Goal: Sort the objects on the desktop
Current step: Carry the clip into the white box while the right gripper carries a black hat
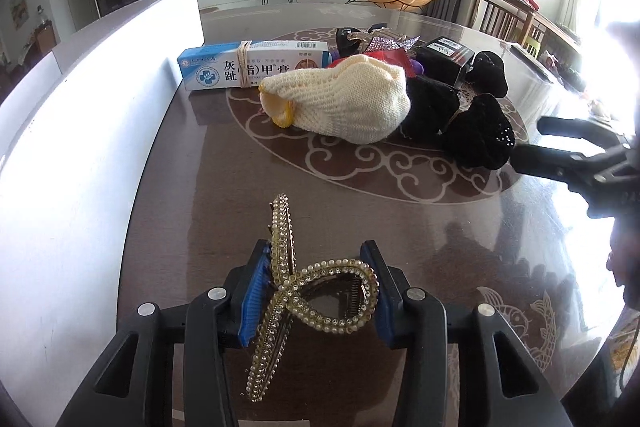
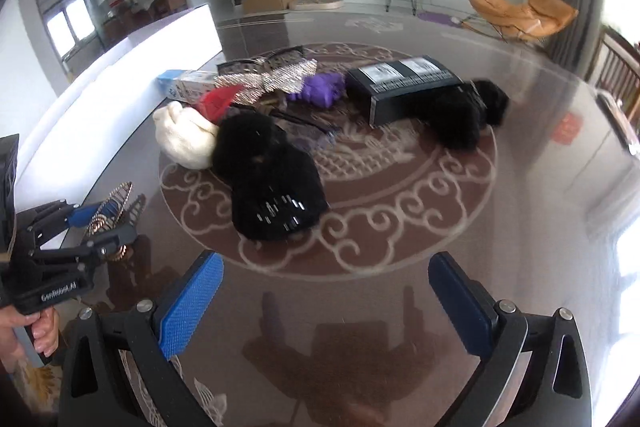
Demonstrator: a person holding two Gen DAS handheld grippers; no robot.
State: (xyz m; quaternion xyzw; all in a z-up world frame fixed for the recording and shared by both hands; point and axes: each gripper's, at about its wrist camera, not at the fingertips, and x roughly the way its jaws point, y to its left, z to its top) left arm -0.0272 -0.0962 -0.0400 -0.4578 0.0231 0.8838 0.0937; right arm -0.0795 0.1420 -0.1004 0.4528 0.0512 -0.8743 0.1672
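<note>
My left gripper (image 1: 316, 249) is shut on a gold hair clip (image 1: 286, 287) set with pearls and rhinestones; its blue pads press the clip's looped sides just above the dark table (image 1: 360, 211). The right wrist view shows that same gripper (image 2: 108, 223) and clip (image 2: 116, 203) at the far left. My right gripper (image 2: 326, 261) stands open over bare table with nothing between its fingers; it also shows at the right edge (image 1: 528, 139). A pile lies mid-table: cream knitted piece (image 1: 344, 103), blue-and-white medicine box (image 1: 256, 65), black fuzzy pieces (image 2: 276, 187), black box (image 2: 404, 87), purple item (image 2: 320, 87), silver sequined bow (image 2: 272, 79).
A tall white wall of a box (image 1: 100, 87) runs along the table's left side, close to my left gripper. A red item (image 2: 218, 101) lies between the cream piece and the bow. A second black fuzzy piece (image 2: 464, 119) leans on the black box. Chairs stand beyond the right edge.
</note>
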